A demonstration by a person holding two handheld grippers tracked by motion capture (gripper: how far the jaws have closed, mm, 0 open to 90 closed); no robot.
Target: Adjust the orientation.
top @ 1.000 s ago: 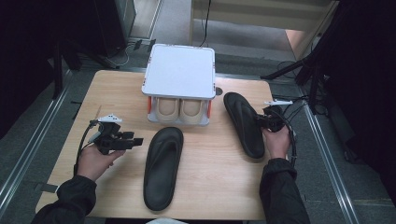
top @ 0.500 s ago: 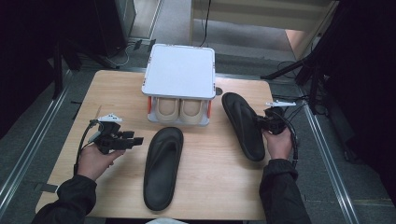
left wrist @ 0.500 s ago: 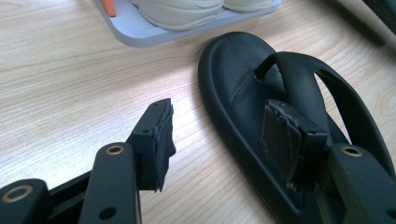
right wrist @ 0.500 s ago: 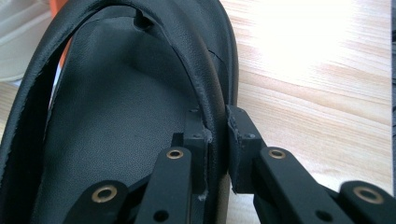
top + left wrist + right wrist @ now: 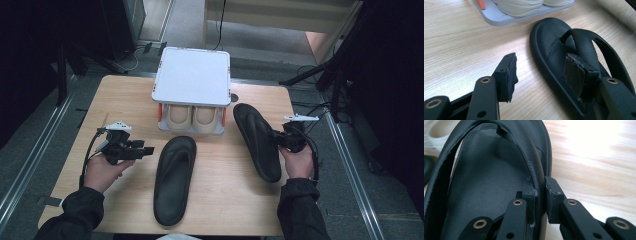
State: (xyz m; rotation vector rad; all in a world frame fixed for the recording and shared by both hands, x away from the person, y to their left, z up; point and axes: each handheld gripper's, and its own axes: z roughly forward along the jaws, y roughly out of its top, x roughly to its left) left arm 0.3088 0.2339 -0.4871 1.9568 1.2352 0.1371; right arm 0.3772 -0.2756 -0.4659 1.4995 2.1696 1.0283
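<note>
At centre right of the high view, my right gripper (image 5: 280, 139) is clamped on the outer edge of the right flip-flop (image 5: 256, 140), which lies at a slant on the wooden table (image 5: 125, 95) with its toe end toward the upper middle of the frame. Looking along that gripper in the right gripper view, I see its two black jaws pinching the sandal's rim and strap (image 5: 524, 150) between them, pads pressed tight against the black material, with the footbed spreading up and to the left of the jaws.

Over at lower left of the high view, my left gripper (image 5: 145, 151) sits in my left hand (image 5: 102, 172) with its jaws spread and nothing between them. It points toward the left flip-flop (image 5: 175, 180), which lies lengthwise in the lower middle of the frame, just beside the jaw tips but not touching them. From the left gripper view, that sandal (image 5: 574, 62) runs behind the right-hand jaw, and bare wood shows in the gap.

Behind both sandals, at upper centre, a white rack (image 5: 192, 75) holds a pair of beige shoes (image 5: 192, 116) on its lower shelf.
</note>
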